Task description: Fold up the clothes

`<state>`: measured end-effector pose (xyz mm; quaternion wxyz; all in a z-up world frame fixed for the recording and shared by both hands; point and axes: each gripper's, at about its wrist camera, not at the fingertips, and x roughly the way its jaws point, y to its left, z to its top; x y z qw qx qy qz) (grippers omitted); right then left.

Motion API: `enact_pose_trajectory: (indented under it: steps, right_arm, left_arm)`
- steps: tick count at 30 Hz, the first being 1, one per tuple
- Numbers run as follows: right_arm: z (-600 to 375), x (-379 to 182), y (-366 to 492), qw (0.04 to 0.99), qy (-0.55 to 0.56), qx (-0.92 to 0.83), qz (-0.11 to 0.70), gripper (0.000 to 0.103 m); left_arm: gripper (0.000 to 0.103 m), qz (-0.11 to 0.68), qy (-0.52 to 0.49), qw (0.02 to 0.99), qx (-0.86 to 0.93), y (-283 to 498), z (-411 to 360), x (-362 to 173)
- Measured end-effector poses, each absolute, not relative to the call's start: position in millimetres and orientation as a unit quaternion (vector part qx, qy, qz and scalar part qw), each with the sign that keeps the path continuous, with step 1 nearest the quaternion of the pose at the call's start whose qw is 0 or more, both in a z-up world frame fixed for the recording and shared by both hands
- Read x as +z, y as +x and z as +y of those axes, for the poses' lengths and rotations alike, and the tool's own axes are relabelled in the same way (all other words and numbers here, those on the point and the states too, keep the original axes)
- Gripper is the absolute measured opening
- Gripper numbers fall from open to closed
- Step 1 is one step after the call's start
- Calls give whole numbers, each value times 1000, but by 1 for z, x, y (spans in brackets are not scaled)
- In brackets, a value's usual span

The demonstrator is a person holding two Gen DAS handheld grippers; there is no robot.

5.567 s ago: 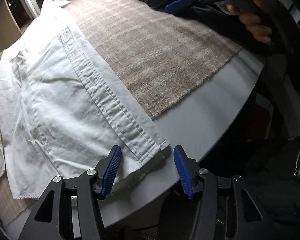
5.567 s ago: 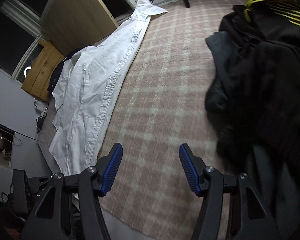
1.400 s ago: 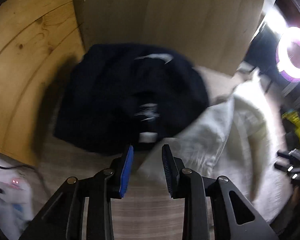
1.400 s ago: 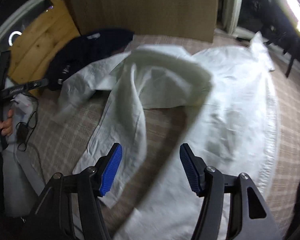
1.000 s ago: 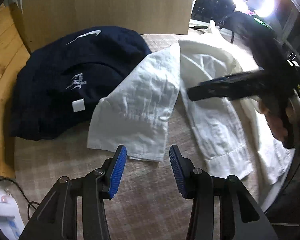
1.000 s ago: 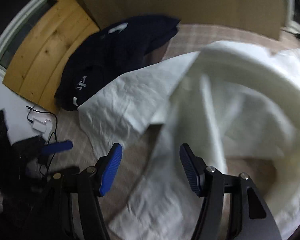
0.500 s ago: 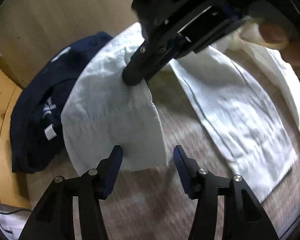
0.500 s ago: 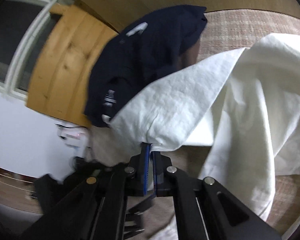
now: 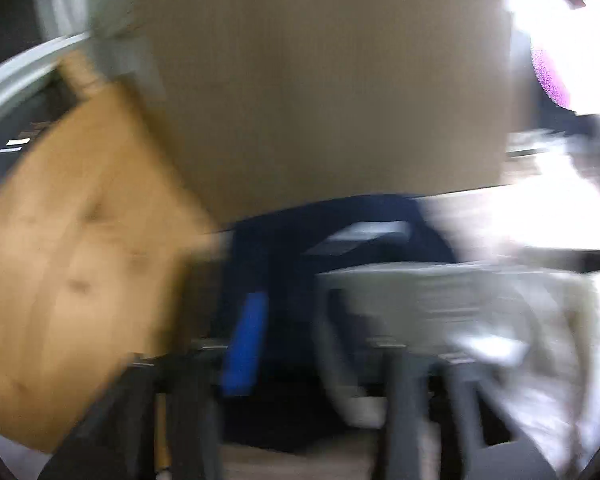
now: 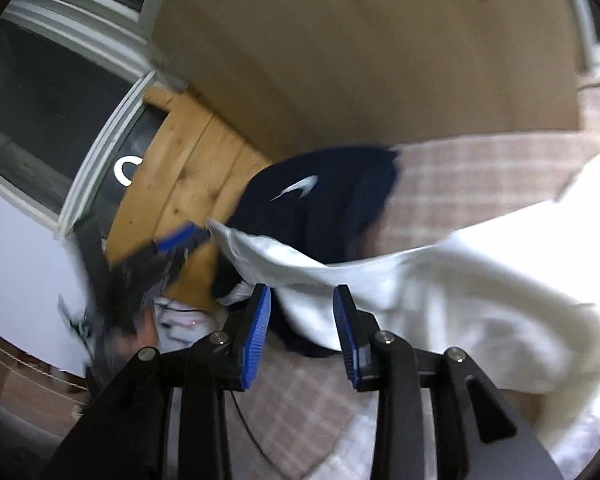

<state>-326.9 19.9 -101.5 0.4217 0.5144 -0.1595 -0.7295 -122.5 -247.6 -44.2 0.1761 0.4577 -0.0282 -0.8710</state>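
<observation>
White shirt cloth sags between your right gripper pads as they spread, unpinched; your left gripper blurs, its jaws parting beside the sleeve tip, to lay it flat.

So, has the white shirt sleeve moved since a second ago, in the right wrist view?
Yes. The white sleeve lay beside the navy top. It is now pulled left across the top's front, its tip in front of the wooden board.
</observation>
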Motion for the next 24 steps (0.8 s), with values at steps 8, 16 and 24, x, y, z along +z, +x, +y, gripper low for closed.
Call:
enact_pose_trajectory:
  steps: [8, 16, 24]
  right_arm:
    - [124, -103, -297, 321, 517, -790, -74, 44]
    - [186, -132, -274, 259, 545, -792, -92, 44]
    - [200, -118, -257, 269, 517, -808, -88, 44]
  left_arm:
    - [53, 76, 501, 26, -862, -101, -186, -70]
    - [53, 90, 609, -144, -775, -65, -33, -163]
    - [47, 5, 598, -128, -791, -65, 17, -173]
